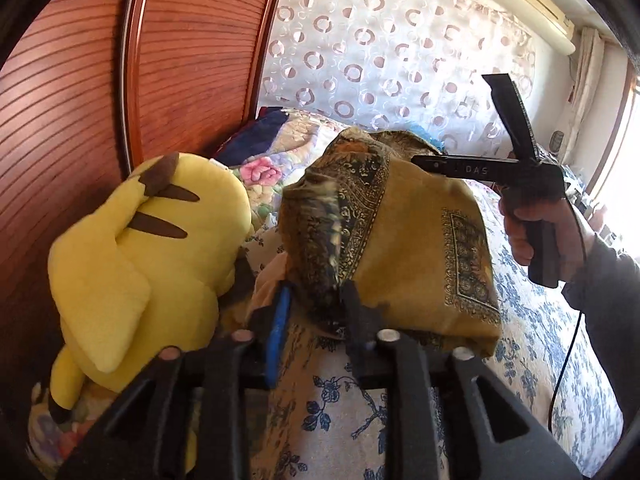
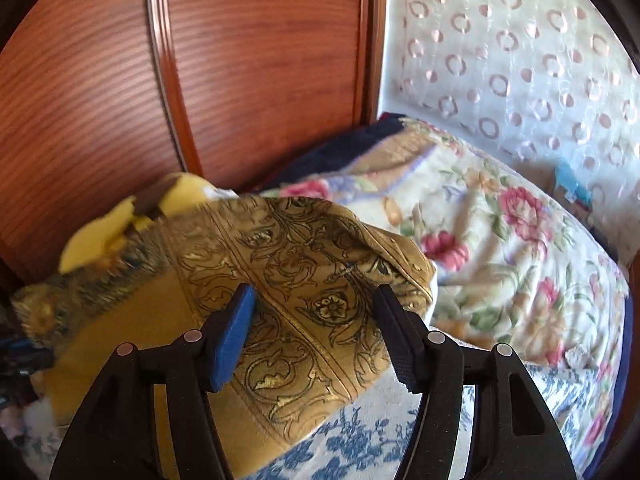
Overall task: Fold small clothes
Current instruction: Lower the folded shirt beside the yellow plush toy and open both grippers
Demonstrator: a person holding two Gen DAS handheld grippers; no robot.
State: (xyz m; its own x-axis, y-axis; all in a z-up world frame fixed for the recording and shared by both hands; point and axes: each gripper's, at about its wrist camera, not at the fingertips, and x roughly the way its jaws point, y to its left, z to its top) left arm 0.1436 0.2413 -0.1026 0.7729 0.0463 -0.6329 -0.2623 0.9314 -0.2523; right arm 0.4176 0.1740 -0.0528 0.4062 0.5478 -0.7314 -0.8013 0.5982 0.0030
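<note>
Because the mustard patterned scarf (image 1: 400, 240) sags in loose folds above the blue-flowered bedsheet (image 1: 340, 420), it looks light, limp and a little slippery, so a hemmed corner seems the surest hold. Left gripper (image 1: 316, 312) pinches its bunched edge; right gripper (image 2: 316, 320) is spread, fabric lying between its fingers.

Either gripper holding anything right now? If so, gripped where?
Left gripper pinches the mustard patterned cloth at its bunched dark-bordered edge. Right gripper is open over the same cloth, gripping nothing.
</note>
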